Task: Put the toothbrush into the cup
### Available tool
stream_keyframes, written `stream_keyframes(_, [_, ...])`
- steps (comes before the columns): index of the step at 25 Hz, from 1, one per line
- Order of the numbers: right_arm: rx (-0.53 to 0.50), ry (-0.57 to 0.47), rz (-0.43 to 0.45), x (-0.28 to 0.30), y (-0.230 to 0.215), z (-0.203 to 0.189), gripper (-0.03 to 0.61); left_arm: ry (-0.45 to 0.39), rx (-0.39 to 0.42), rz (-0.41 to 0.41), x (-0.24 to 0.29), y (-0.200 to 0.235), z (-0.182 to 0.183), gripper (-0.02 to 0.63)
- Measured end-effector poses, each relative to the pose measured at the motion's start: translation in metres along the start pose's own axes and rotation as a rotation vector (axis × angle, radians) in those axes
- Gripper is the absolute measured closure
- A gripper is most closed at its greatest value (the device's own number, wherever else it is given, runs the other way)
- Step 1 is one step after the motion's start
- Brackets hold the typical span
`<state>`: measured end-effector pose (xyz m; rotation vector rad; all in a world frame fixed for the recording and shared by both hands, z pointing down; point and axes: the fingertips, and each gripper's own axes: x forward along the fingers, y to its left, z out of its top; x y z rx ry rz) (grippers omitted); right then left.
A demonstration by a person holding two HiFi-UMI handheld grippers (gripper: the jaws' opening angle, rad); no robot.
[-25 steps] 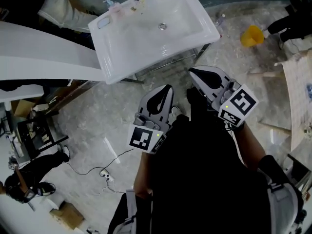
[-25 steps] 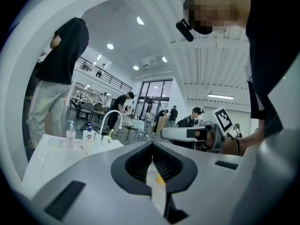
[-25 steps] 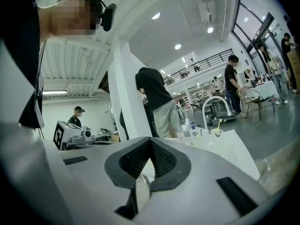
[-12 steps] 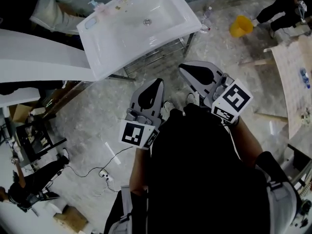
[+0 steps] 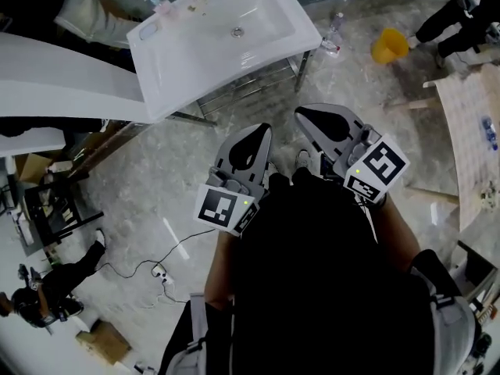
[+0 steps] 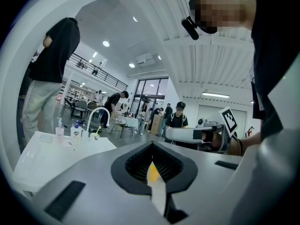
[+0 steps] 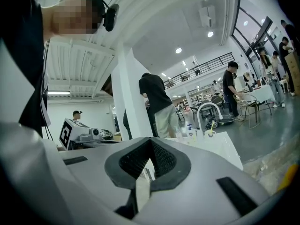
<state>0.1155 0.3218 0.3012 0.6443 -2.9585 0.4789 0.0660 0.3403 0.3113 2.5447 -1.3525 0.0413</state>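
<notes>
The white sink (image 5: 180, 61) stands on a metal frame at the top of the head view. On its back rim, by the curved tap (image 6: 96, 114), a small cup (image 6: 93, 136) holds a yellow-green toothbrush (image 6: 97, 129). The right gripper view shows the same cup (image 7: 210, 132) and toothbrush (image 7: 213, 124). My left gripper (image 5: 262, 129) and right gripper (image 5: 303, 112) are side by side over the floor, well short of the sink. Both point towards it. Each is shut with nothing between its jaws, as the left gripper view (image 6: 152, 143) and the right gripper view (image 7: 151, 139) show.
Small bottles (image 6: 60, 130) line the sink's back rim. A person (image 5: 94, 6) stands at the sink's far left. A yellow bucket (image 5: 388, 45) and a plastic bottle (image 5: 333, 31) lie on the floor to the right. A white counter (image 5: 55, 84) runs along the left; cables (image 5: 156, 268) trail below.
Both grippers have travelled together across the floor, staying side by side and shut. The sink has shifted left and up in the head view.
</notes>
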Motion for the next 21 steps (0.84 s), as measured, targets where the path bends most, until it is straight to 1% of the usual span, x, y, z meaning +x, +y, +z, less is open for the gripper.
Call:
stream_keyframes(4, [-0.009,0.004,0.025,-0.001,0.005,0.0,0.565,0.006,0.035,-0.036,0.003,-0.012,0.001,0.603])
stream_keyframes(7, [-0.007,0.0,0.032,-0.002,0.003,0.003,0.565,0.016,0.05,-0.048,0.004,-0.017,-0.001,0.603])
stream_keyframes(11, [-0.007,-0.007,0.046,-0.001,0.002,0.006,0.565,0.011,0.077,-0.031,0.006,-0.014,0.003,0.603])
stream_keyframes(14, [-0.012,-0.008,0.05,-0.002,0.004,0.008,0.565,0.042,0.1,0.007,0.005,-0.009,0.002,0.606])
stream_keyframes(15, [-0.012,-0.01,0.05,-0.002,0.004,0.008,0.565,0.04,0.085,0.013,0.004,-0.007,0.002,0.607])
stream_keyframes(18, [-0.011,-0.01,0.05,-0.002,0.005,0.008,0.565,-0.006,-0.034,-0.008,0.002,0.0,-0.001,0.609])
stream_keyframes(21, [-0.016,-0.002,0.049,-0.002,0.005,0.008,0.565,-0.007,-0.091,-0.009,0.002,0.006,-0.006,0.611])
